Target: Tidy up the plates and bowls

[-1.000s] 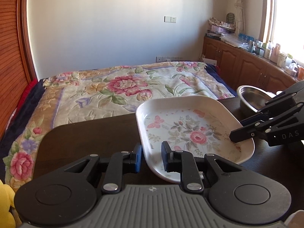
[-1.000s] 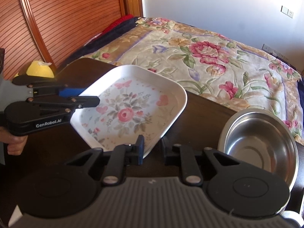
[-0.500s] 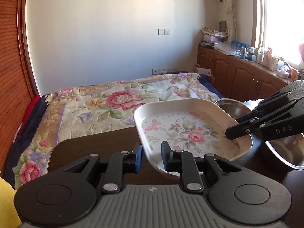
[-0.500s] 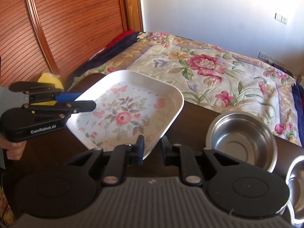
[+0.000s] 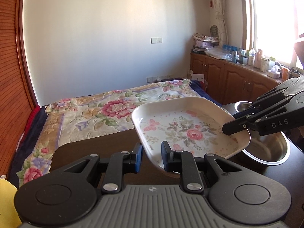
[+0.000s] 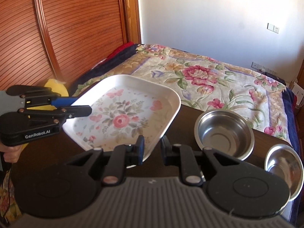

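Observation:
A white rectangular plate [image 5: 190, 129] with a rose and butterfly print hangs tilted above the dark table [image 5: 95, 148]. My left gripper [image 5: 151, 150] is shut on its near left rim. In the left wrist view my right gripper [image 5: 230, 122] pinches the plate's right rim. The right wrist view shows the same plate [image 6: 123, 114], my right gripper [image 6: 152, 142] shut on its near edge, and my left gripper [image 6: 81, 105] clamped on the far left rim. A steel bowl [image 6: 224, 133] sits on the table to the right, and a second steel bowl [image 6: 285, 169] lies nearer.
A bed with a floral quilt [image 5: 114, 110] lies just beyond the table's far edge. Wooden cabinets [image 5: 237, 79] with cluttered tops line the right wall. A slatted wooden door [image 6: 76, 28] stands on the left. A person's hand [image 6: 9, 154] holds the left gripper near something yellow [image 6: 57, 87].
Both grippers have lifted the plate off the table and carried it right, so its right edge now overhangs a steel bowl. A second bowl has come into the right wrist view.

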### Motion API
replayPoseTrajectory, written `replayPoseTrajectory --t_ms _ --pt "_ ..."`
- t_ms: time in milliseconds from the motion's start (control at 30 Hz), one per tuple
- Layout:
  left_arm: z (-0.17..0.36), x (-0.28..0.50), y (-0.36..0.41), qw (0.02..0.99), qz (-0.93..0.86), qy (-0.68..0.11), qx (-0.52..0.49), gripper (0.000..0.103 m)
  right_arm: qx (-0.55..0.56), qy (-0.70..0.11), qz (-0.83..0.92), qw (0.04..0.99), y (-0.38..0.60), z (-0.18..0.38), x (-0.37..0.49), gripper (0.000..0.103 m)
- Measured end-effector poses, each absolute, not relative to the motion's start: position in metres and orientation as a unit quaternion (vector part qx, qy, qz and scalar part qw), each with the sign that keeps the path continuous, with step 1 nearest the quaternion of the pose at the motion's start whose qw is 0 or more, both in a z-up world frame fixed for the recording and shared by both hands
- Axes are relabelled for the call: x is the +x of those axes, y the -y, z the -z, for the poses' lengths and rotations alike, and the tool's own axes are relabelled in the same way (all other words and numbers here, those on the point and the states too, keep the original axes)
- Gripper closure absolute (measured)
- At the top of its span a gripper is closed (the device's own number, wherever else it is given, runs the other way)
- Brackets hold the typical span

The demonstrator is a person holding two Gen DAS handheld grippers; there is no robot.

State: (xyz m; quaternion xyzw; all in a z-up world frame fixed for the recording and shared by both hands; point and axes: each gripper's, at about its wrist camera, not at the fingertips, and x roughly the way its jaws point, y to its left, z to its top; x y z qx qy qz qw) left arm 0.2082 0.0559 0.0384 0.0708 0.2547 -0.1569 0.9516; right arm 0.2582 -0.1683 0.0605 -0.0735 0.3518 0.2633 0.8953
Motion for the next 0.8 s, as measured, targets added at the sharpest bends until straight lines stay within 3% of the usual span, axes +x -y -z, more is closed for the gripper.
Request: replayPoseTrajectory --t_ms 800 --pt "-0.048 0.125 -0.039 0.952 0.170 -0.239 0.092 0.080 -0.060 -0.321 -0.266 0.907 0.203 -0.072 0.185 0.083"
